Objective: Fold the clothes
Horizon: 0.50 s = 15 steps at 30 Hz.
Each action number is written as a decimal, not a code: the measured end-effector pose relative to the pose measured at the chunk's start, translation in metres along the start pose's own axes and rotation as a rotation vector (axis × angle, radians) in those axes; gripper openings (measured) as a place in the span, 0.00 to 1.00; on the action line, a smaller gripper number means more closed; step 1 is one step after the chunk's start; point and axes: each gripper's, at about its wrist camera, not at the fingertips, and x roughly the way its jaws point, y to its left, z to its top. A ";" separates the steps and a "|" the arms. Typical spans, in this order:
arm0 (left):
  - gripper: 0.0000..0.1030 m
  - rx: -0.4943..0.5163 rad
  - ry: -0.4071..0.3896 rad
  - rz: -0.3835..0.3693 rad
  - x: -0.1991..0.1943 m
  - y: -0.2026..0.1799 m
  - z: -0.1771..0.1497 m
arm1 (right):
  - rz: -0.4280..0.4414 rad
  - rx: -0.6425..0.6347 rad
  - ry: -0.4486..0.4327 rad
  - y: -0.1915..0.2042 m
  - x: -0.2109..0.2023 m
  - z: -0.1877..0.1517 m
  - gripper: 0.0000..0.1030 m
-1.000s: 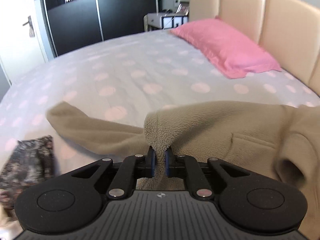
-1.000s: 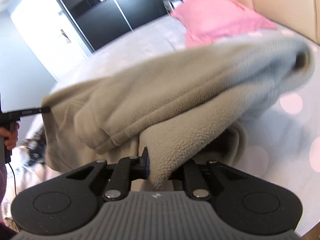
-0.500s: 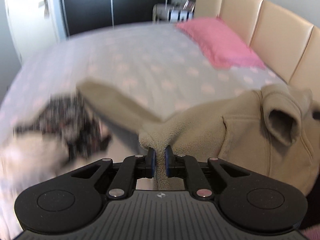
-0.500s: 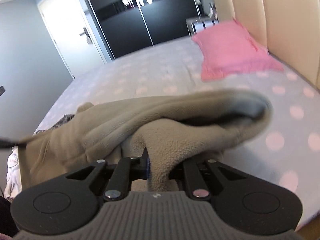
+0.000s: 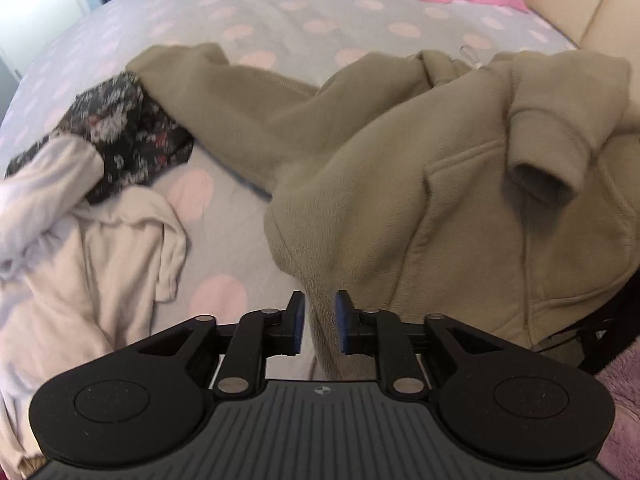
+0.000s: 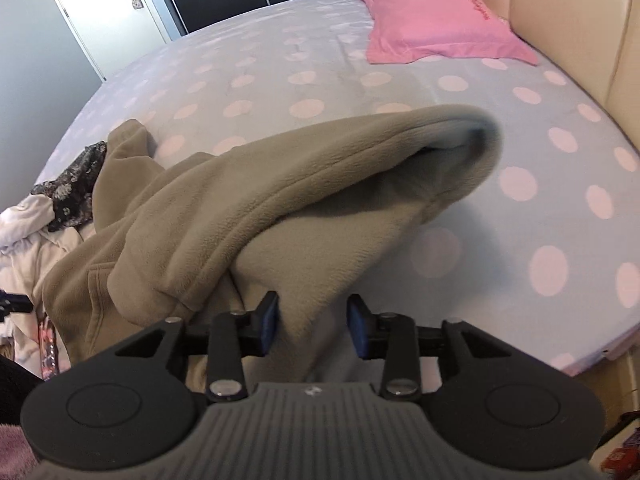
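Observation:
A beige fleece hooded jacket [image 5: 440, 184] lies spread on the dotted bed sheet [image 5: 280, 12], one sleeve stretched to the left and a cuff folded over its front. Its near hem runs between the fingers of my left gripper [image 5: 319, 326], whose jaws stand slightly apart with a small gap beside the cloth. In the right wrist view the jacket's hood [image 6: 360, 168] bulges above the sheet [image 6: 520, 184]. A fold of the fleece hangs between the parted jaws of my right gripper [image 6: 312, 326], which stand wider than the cloth.
A black floral garment [image 5: 124, 128] and a white garment [image 5: 80, 240] lie bunched left of the jacket. A pink pillow [image 6: 436, 32] rests by the beige headboard [image 6: 568, 28]. The bed's near edge [image 6: 592, 352] is at the lower right. A white door [image 6: 100, 12] stands far left.
The jacket came down from being held up and now rests on the bed. Both grippers' jaws have parted from a tight pinch, the right more than the left.

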 end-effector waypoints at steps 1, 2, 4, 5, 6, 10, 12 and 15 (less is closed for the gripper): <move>0.19 0.003 -0.009 0.003 -0.004 0.001 0.001 | -0.015 -0.007 0.004 -0.001 -0.005 0.000 0.44; 0.19 0.008 -0.018 0.011 -0.007 0.002 0.003 | -0.027 -0.015 0.003 -0.001 -0.014 0.001 0.45; 0.20 0.024 -0.045 0.030 -0.010 0.003 0.014 | -0.063 -0.047 0.003 0.001 -0.029 0.005 0.46; 0.21 0.031 -0.059 0.038 -0.011 0.003 0.021 | -0.087 -0.069 0.003 0.004 -0.035 0.009 0.46; 0.21 0.042 -0.074 0.040 -0.011 0.004 0.028 | -0.119 -0.095 -0.003 0.007 -0.041 0.015 0.46; 0.31 0.100 -0.129 0.001 -0.003 -0.002 0.063 | -0.148 -0.158 -0.064 0.015 -0.063 0.044 0.51; 0.37 0.137 -0.163 -0.025 0.004 -0.009 0.082 | -0.134 -0.173 -0.091 0.020 -0.062 0.064 0.51; 0.41 0.179 -0.214 -0.056 0.017 -0.018 0.108 | -0.105 -0.198 -0.099 0.029 -0.041 0.093 0.53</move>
